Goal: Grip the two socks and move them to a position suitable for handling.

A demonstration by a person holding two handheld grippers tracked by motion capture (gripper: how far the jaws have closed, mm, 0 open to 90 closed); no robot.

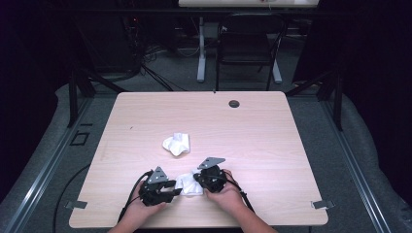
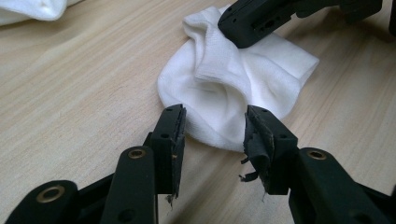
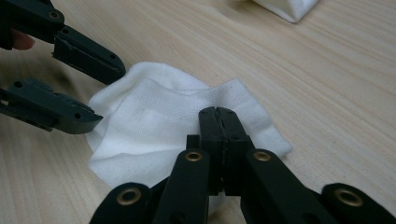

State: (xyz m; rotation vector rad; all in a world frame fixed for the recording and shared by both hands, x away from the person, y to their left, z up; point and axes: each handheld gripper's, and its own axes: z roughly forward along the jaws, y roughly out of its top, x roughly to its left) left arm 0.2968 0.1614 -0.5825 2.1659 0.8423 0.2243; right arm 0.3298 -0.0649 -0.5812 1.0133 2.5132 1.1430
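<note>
A small white sock [image 1: 189, 184] lies crumpled on the wooden table [image 1: 272, 145] near its front edge, between my two grippers. My right gripper [image 3: 218, 114] is shut on a fold of the sock [image 3: 140, 126] by its ribbed cuff. From the left gripper view, the right gripper [image 2: 231, 30] comes in from the top onto the sock [image 2: 261, 70]. My left gripper [image 2: 215, 119] is open, its pads on either side of the sock's near edge without pressing it. In the right gripper view, the left gripper [image 3: 108, 95] stands open at the sock's left edge.
A second white sock [image 1: 177, 143] lies bunched near the table's middle, a little beyond the grippers. A round cable hole [image 1: 234, 103] sits near the far edge. A black chair [image 1: 248, 43] stands on the floor behind the table.
</note>
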